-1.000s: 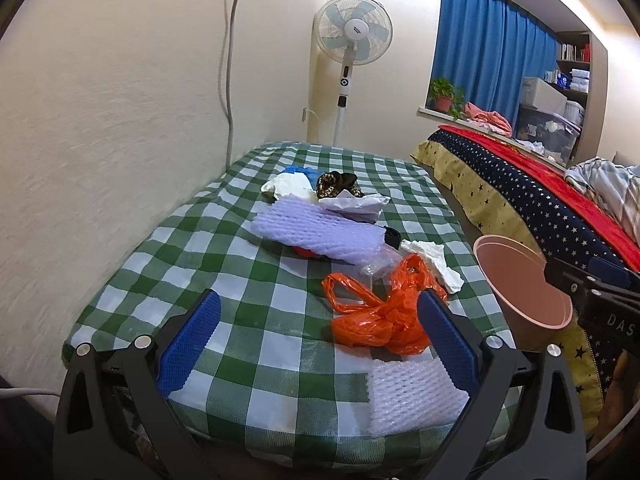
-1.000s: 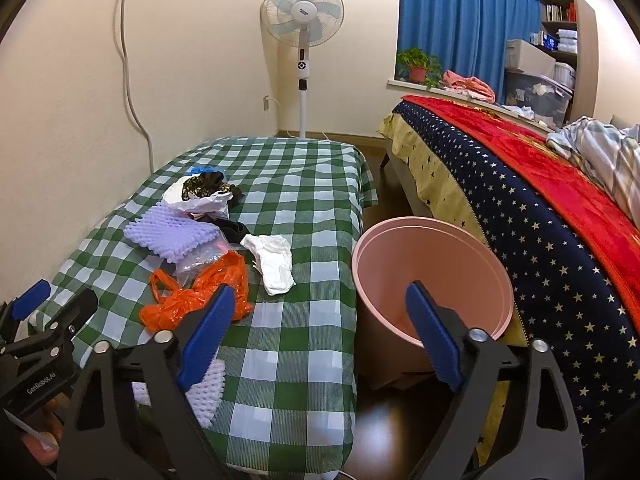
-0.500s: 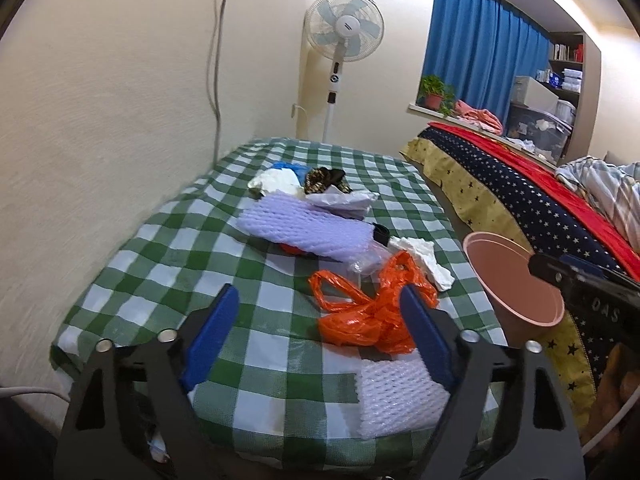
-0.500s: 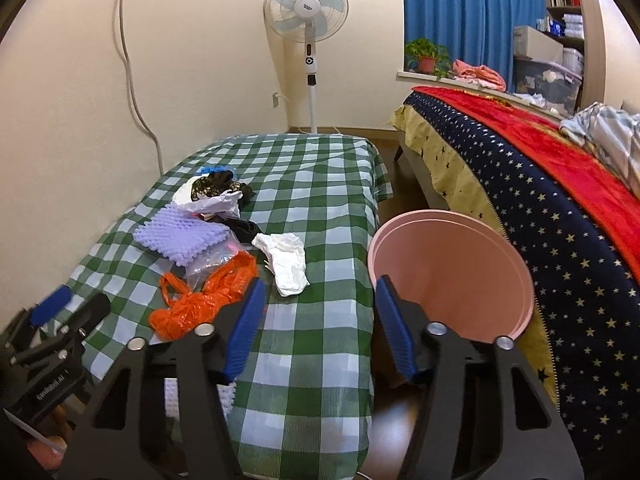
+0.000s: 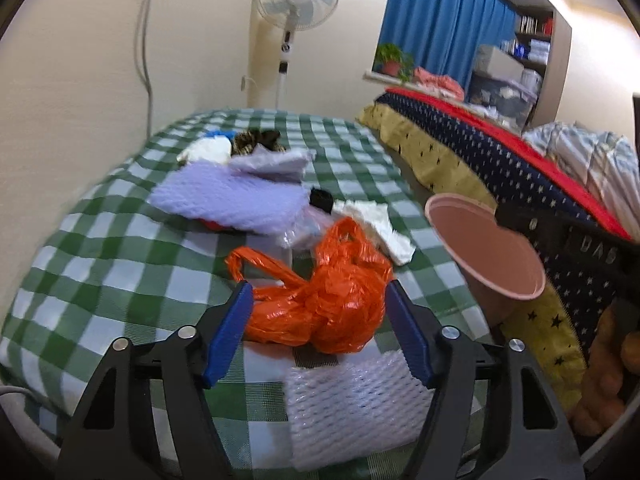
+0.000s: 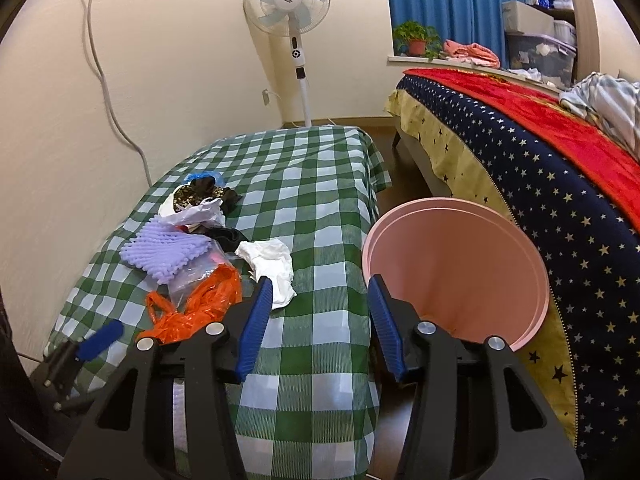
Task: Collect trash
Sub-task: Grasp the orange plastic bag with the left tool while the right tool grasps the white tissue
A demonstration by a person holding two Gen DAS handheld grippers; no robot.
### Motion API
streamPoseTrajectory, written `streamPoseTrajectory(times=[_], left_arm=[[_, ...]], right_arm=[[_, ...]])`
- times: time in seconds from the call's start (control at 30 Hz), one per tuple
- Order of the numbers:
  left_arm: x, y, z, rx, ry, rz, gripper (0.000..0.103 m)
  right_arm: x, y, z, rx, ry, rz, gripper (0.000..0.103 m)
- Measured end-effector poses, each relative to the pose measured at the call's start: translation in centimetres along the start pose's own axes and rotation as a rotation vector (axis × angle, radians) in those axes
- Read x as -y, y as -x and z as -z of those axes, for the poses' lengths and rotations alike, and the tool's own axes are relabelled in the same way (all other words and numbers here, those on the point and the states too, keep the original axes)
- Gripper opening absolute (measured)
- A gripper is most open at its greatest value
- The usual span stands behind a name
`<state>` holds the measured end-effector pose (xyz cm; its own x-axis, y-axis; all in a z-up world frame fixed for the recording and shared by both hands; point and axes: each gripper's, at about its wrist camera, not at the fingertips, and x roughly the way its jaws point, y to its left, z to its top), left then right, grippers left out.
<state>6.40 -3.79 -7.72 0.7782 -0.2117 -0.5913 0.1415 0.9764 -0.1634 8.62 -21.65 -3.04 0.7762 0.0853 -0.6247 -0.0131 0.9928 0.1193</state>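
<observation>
On the checked table (image 5: pixel 120 256) the orange bag (image 5: pixel 320 300) lies between the closing jaws of the left gripper (image 5: pixel 318 334), not yet pinched; bite its bulk, not a handle. Right gripper (image 6: pixel 320 324) closing, empty, beside the bin (image 6: pixel 456 264)

— What sort of room is this?
— A home bedroom: a bed under a star-patterned navy and red bedspread (image 6: pixel 560 184), blue curtains (image 6: pixel 452 4), a white pedestal fan (image 6: pixel 288 0) by the cream wall, a potted green plant (image 6: pixel 416 38) on the sill.
</observation>
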Motion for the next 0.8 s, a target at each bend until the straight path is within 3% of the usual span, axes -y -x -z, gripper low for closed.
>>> streamPoseTrajectory(times=[0.07, 0.2, 0.33, 0.8], left_arm=[[-0.1, -0.7, 0.2, -0.028, 0.006, 0.013, 0.056], [-0.6, -1.5, 0.3, -0.06, 0.02, 0.05, 0.028], [-1.1, -1.3, 0.0, -0.047, 0.03, 0.061, 0.018], [-3.2, -1.0, -0.2, -0.046, 0.04, -0.007, 0.016]], right_arm=[[0.1, -0.6, -0.1, -0.009, -0.005, -0.008, 0.05], [-0.1, -1.8, -0.2, -0.029, -0.012, -0.027, 0.05], [-0.3, -3.4, -0.2, -0.055, -0.02, -0.045, 0.05], [-2.3, -10.1, 0.2, -0.179, -0.002, -0.107, 0.051]])
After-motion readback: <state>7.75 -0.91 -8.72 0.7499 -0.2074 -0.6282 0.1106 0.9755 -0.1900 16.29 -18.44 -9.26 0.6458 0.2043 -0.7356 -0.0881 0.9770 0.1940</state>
